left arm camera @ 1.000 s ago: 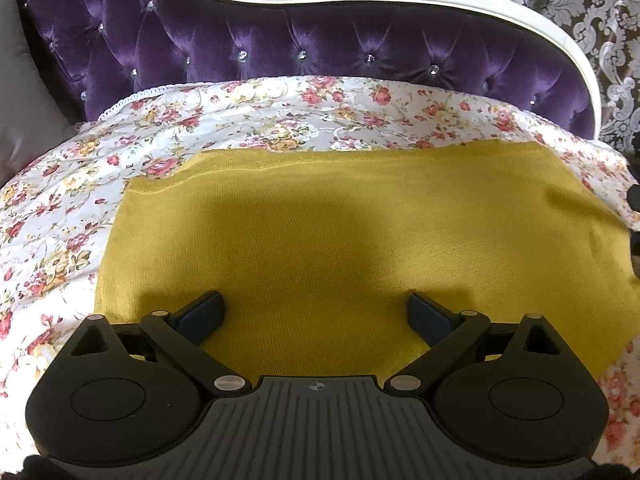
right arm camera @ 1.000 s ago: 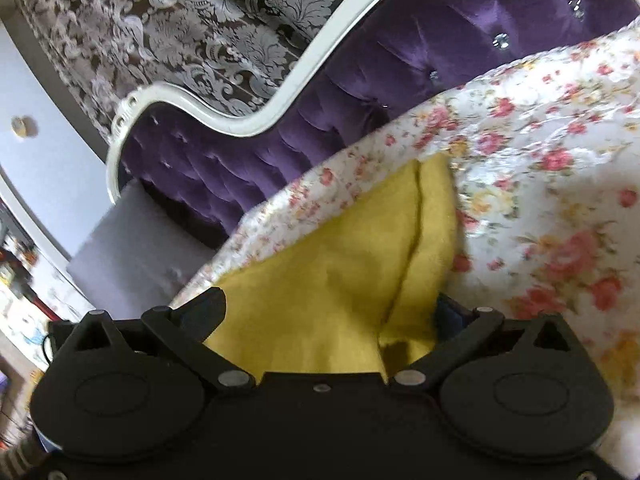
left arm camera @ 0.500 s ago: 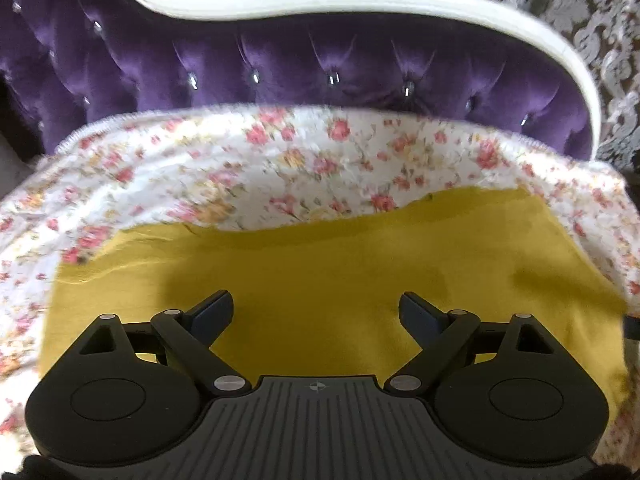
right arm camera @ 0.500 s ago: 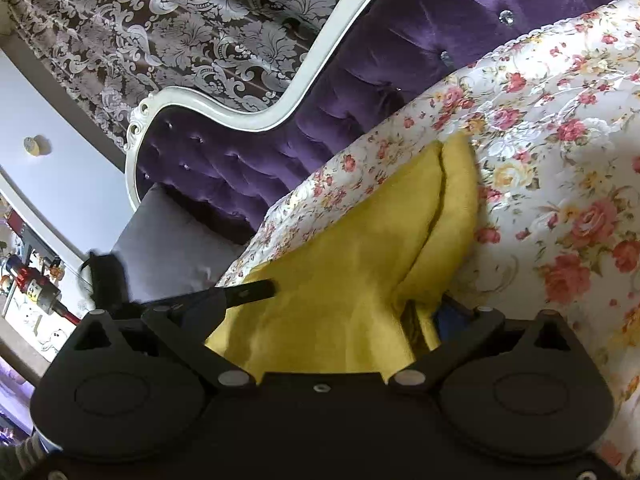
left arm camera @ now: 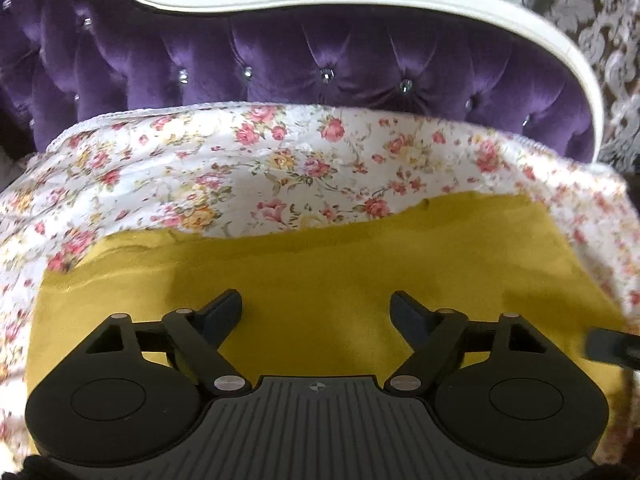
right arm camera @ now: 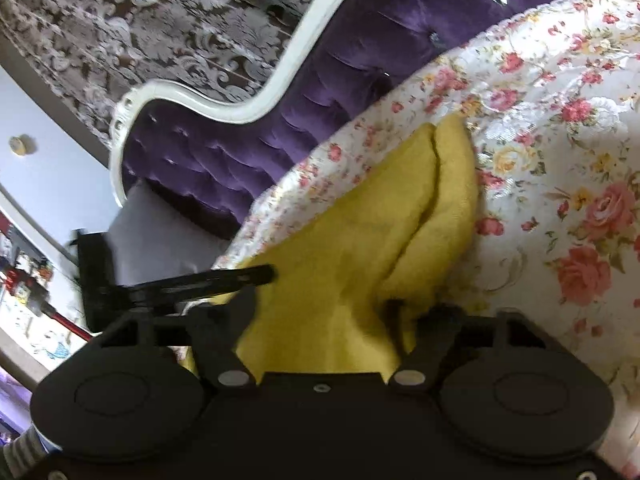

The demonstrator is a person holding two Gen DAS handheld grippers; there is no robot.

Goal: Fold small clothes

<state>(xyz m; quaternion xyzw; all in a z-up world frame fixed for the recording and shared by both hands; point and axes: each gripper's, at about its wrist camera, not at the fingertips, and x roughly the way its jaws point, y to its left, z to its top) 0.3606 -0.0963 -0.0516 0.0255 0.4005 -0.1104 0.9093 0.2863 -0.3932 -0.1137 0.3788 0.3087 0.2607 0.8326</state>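
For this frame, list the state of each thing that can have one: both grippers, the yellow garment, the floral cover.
left gripper: open, fingers spread over the cloth, gripping nothing.
right gripper: fingers wide apart with cloth between them; whether it grips is unclear.
yellow garment: spread mostly flat, far edge uneven; in the right wrist view one end is bunched and doubled into a fold.
floral cover: draped over the purple sofa, lightly rumpled.

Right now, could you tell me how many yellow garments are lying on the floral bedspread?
1: a single yellow garment lies on the floral bedspread under the open left gripper, and one end bunches between the right gripper's fingers. Others may be outside the views.
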